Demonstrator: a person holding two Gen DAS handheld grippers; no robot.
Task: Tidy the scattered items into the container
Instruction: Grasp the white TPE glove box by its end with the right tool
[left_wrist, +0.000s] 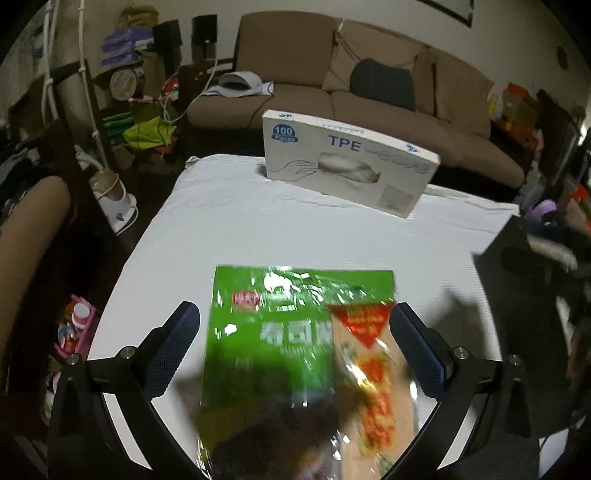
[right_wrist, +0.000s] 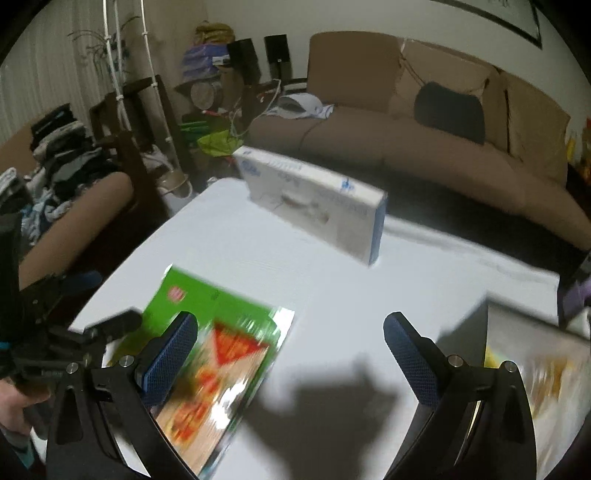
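Closest to you in the left wrist view is the green snack packet (left_wrist: 295, 354), lying flat on the white table (left_wrist: 229, 229) and filling the lower middle of the frame. Your left claw (left_wrist: 295, 325) is spread wide, one finger either side of the packet, gripping nothing yet. Your right claw (right_wrist: 290, 332) is just as wide open and empty, sitting over bare table with the packet off to its lower left.

My guess is that packet is light, thin and floppy, with a glossy film that'll slide on you. It probably won't stay flat once lifted. I'd pinch a sealed edge or a corner rather than squeeze the middle, since whatever's inside might crush.

At the lower right edge of the right wrist view there's what looks like the container (right_wrist: 535, 350), too blurred to be sure, with something yellowish in it.

Further back, upper middle of both views, a white glove box (left_wrist: 351, 166) stands on its long edge. Cardboard, so stiff and light; grab it across the narrow thickness. Behind it, the brown sofa (left_wrist: 369, 85).
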